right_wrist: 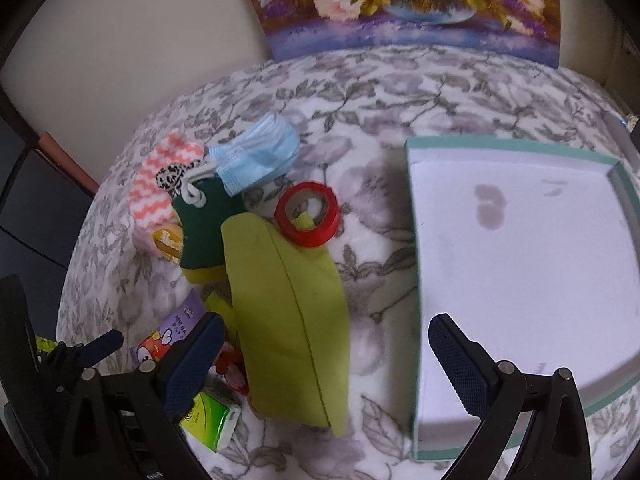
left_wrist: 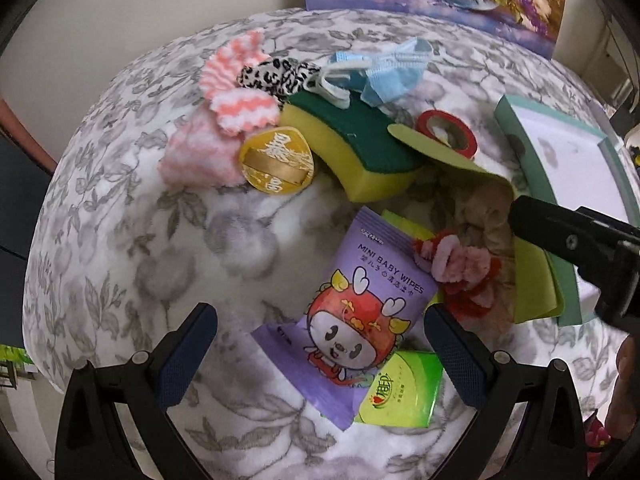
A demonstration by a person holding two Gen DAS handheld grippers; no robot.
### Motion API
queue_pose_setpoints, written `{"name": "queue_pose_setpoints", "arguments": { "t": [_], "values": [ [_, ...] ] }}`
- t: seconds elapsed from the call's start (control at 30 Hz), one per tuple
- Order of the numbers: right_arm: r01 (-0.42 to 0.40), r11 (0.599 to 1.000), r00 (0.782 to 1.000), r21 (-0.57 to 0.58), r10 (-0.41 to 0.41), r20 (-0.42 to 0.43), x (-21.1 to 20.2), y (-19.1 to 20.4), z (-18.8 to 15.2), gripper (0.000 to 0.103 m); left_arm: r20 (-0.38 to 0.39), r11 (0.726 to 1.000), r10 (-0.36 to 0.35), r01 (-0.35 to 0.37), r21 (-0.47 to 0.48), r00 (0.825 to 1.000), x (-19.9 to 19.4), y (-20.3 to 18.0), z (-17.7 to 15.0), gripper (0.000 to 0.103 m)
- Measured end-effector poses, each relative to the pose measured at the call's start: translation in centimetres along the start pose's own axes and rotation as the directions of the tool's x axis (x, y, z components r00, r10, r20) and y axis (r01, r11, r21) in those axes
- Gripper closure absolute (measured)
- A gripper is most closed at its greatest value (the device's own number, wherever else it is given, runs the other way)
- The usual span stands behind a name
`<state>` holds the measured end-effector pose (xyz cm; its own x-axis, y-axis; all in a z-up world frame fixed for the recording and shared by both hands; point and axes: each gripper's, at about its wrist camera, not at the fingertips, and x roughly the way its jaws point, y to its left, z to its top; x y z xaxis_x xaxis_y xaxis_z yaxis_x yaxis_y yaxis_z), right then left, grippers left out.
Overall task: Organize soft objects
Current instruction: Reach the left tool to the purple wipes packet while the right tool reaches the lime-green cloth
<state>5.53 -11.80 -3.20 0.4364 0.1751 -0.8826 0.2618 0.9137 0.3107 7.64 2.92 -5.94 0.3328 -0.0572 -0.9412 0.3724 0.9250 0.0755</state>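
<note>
Both claws are hanging spread and empty over the table: the left claw point(left_wrist: 320, 344) is framing the purple wipes pack point(left_wrist: 352, 304), the right claw point(right_wrist: 326, 360) is hovering between the green cloth point(right_wrist: 288, 312) and the empty tray point(right_wrist: 414, 240). Judging the next move, closing low across the pack's middle looks best. Counting: one sponge point(left_wrist: 360, 148), one blue mask point(left_wrist: 392, 68), one red tape roll point(left_wrist: 448, 132), one tissue pack point(left_wrist: 400, 392).

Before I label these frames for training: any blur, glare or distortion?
Left wrist view: fisheye bends the floral cloth into a dome; wipes pack print stays readable. Right wrist view: same bending, black corner vignette, soft focus, box straight rim bowed; no strong glare.
</note>
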Motion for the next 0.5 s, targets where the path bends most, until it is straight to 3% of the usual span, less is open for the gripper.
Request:
{"name": "queue_pose_setpoints", "arguments": {
  "t": [0.2,0.37,0.43,0.5],
  "values": [
    [0.006,1.0,0.999,-0.014,-0.006,-0.031,1.5,0.7,-0.1,0.002,-0.009,1.0,0.018,-0.018,0.007,1.0,1.2,0.1,0.4,0.0],
    [-0.012,0.999,0.999,0.034,0.013,-0.035,1.8,-0.4,0.0,0.016,0.003,1.0,-0.007,0.007,-0.017,1.0,1.5,0.9,0.5,0.002],
    [-0.026,0.998,0.999,0.06,0.028,-0.034,1.8,-0.9,0.0,0.02,0.005,0.999,-0.027,0.028,-0.039,1.0,1.7,1.6,0.6,0.011],
    [-0.032,0.996,0.999,0.08,0.035,-0.033,1.8,-1.3,0.0,0.024,0.004,0.996,-0.063,0.063,-0.07,0.998,1.9,2.3,1.0,0.013]
  ]
}}
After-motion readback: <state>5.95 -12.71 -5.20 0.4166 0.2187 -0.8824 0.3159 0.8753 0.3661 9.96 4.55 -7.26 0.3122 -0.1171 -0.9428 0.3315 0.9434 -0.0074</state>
